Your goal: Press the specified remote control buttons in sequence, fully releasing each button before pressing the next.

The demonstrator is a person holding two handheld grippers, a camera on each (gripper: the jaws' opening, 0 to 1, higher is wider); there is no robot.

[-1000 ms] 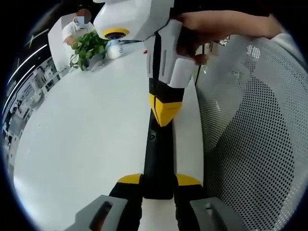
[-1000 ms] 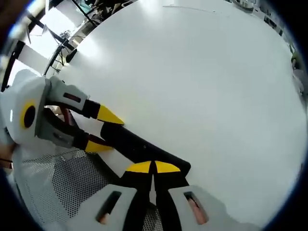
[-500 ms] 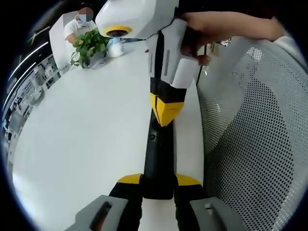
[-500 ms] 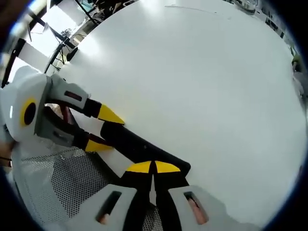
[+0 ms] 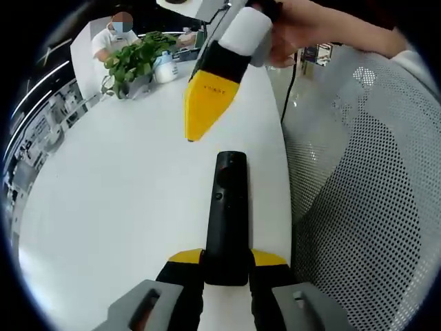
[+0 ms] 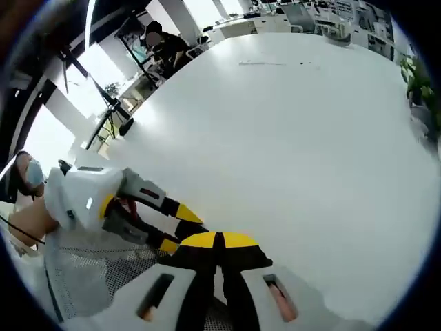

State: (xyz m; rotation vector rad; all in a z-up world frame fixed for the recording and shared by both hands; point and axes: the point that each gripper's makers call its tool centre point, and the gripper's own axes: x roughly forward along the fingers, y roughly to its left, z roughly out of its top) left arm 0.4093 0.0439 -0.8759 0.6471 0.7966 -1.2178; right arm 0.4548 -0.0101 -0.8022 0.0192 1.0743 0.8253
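A black remote control (image 5: 226, 214) lies lengthwise on the white table (image 5: 117, 193), near its right edge. My left gripper (image 5: 227, 261) is shut on the remote's near end, one yellow-tipped jaw on each side. My right gripper (image 5: 200, 117) hangs in the air above and beyond the remote's far end, clear of the buttons, with a hand holding it. Its yellow tips are pressed together with nothing between them. In the right gripper view, the right gripper's shut tips (image 6: 219, 240) sit over the remote and hide it, and the left gripper (image 6: 180, 232) reaches in from the left.
A white mesh chair (image 5: 365, 193) stands close along the table's right edge. At the far end are a potted plant (image 5: 131, 65), a white bottle (image 5: 164, 69) and a seated person (image 5: 110, 38). A black cable (image 5: 286, 89) hangs off the edge.
My right gripper has lifted off the remote's far end and risen away from it, uncovering the top buttons. The left gripper and the remote have stayed put.
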